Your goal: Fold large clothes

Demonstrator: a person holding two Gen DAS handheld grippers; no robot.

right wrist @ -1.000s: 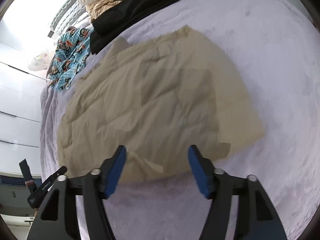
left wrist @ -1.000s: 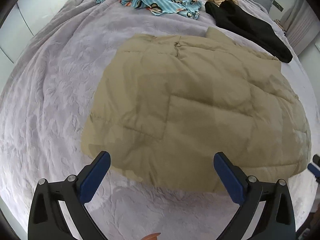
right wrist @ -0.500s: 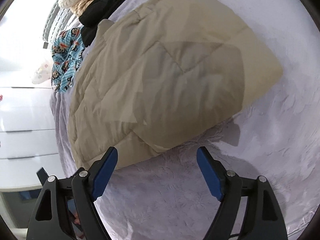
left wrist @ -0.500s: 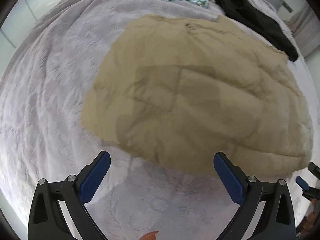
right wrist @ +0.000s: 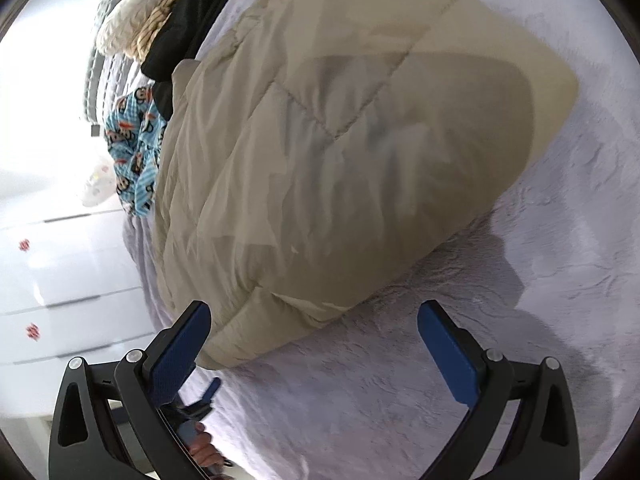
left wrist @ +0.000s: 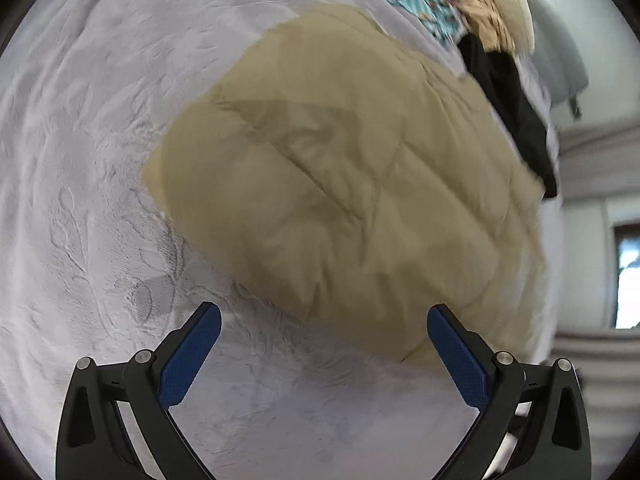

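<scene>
Seemingly midway, the tan jacket (left wrist: pixel 352 184) lay partly folded on the grey bedspread (left wrist: pixel 88 208), while the left gripper (left wrist: pixel 324 354) and the right gripper (right wrist: pixel 314 344), its jaws just opened wide, hovered empty at its near edge, further folds apparently remaining.

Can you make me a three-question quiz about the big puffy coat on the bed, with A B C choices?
1. Where is the black garment?
A. beyond the coat
B. under the claws
C. on the floor

2. What colour is the puffy coat?
A. red
B. beige
C. green

3. How is the left claw?
A. shut on the coat
B. shut on nothing
C. open, empty

Answers: 1 A, it lies past the coat's far edge; 2 B, its quilted fabric is beige; 3 C, the blue pads stand wide apart above the bed cover.
</scene>
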